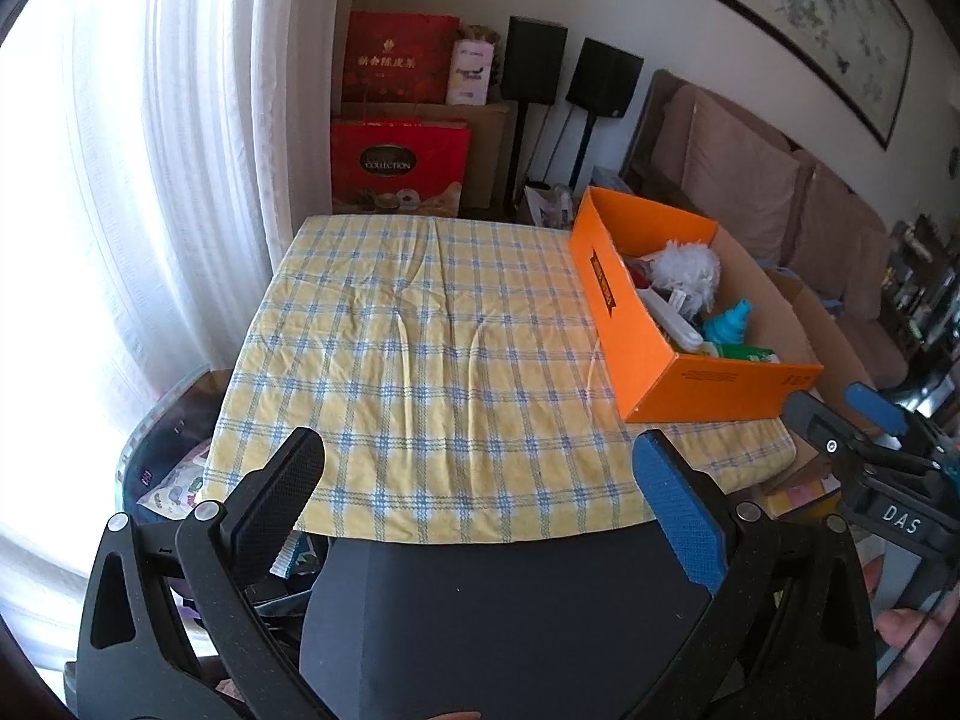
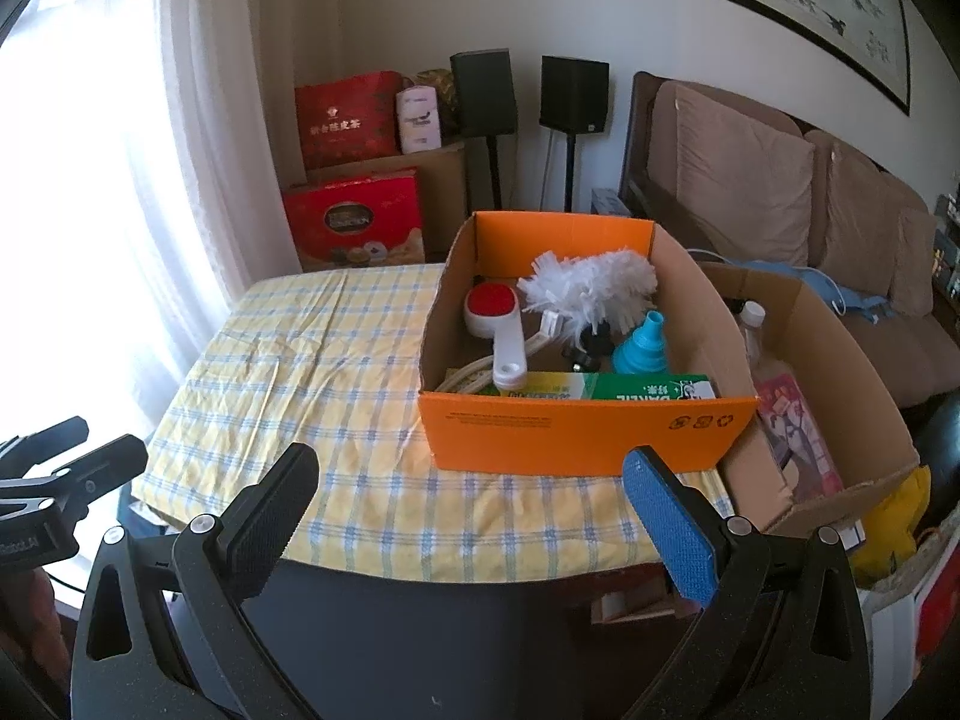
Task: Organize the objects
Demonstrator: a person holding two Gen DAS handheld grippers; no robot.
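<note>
Left gripper spread, red brush right-view only

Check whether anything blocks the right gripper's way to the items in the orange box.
Only the orange cardboard box's own near wall stands between the open right gripper and the contents, so it must come in from above. Inside, the green toothpaste carton lies along that wall, before the teal funnel and white feather duster.

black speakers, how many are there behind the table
2. Both stand on thin stands against the far wall: the left speaker beside the red gift bags, the right speaker next to the sofa. No others are visible.
</note>
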